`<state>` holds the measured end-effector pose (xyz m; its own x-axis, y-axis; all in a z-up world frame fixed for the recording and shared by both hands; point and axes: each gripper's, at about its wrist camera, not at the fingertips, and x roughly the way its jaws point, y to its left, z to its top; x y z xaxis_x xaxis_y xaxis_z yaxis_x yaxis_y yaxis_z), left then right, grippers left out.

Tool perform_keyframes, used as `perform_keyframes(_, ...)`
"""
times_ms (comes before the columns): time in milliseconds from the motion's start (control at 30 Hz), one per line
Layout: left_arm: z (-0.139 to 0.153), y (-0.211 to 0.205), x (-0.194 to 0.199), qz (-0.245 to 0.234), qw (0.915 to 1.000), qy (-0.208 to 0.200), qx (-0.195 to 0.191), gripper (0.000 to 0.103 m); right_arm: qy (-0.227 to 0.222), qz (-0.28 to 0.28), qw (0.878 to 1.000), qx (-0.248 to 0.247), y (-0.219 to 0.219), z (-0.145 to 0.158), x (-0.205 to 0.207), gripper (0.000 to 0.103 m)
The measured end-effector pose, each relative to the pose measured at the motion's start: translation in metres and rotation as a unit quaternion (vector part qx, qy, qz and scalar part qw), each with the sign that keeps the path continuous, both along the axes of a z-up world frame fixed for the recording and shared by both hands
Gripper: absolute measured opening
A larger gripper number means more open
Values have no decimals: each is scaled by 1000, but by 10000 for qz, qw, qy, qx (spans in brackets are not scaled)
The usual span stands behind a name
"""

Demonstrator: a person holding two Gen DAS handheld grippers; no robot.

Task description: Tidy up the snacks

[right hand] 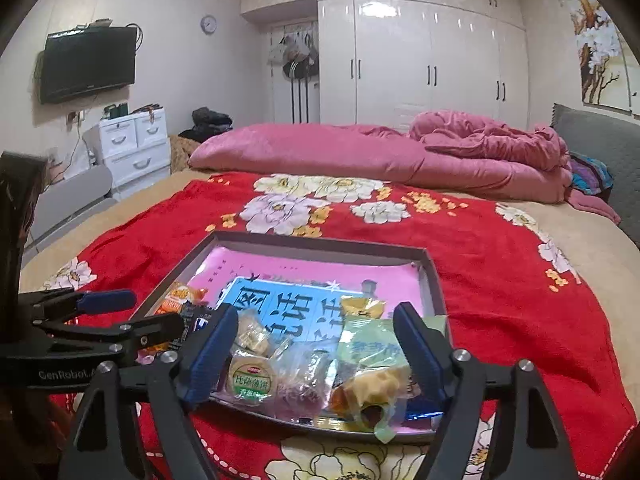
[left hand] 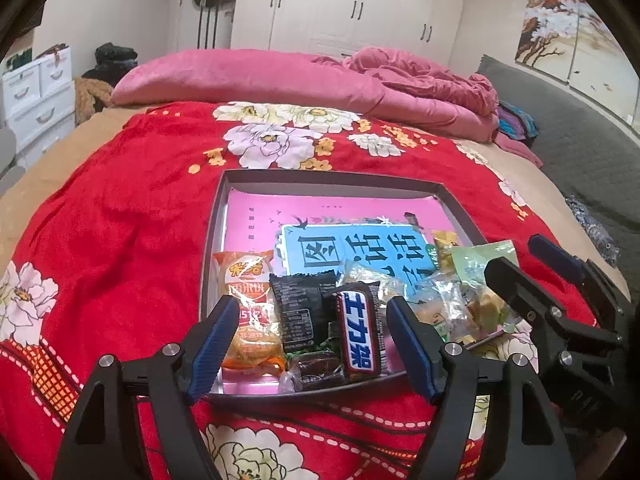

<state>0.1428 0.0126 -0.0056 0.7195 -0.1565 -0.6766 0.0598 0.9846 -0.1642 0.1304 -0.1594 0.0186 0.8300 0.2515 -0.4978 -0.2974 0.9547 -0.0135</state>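
Light, crinkly snacks lay heaped at the near end of the shallow grey cardboard tray [left hand: 216, 240] on the bed.
Left gripper [left hand: 310, 344] and right gripper [right hand: 316, 354] hovered with fingers spread, empty; the stiff dark-wrapped chocolate bar [left hand: 358, 334] looked best pinched across its width, and the slippery soft clear-wrapped pastries [right hand: 372, 390] needed gentle pressure.

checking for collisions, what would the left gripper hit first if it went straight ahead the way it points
Probably the snickers bar, lying between the open left gripper fingers' line, atop the snack pile at the tray's near edge. Depth is unclear; the black packet beside it might come first.

Snacks [right hand: 316, 364] in tray [right hand: 320, 245]
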Motion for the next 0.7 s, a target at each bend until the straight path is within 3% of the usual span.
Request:
perform_keyframes(367,5,-9,-14,-48,9999,-67,146,77,-37,-21,9999,146,-8,6,-12,93)
perform_keyframes(700,3,-11,-37,109,9991,82,407,77,401,-57,9986,353,-18,-2,-27,98)
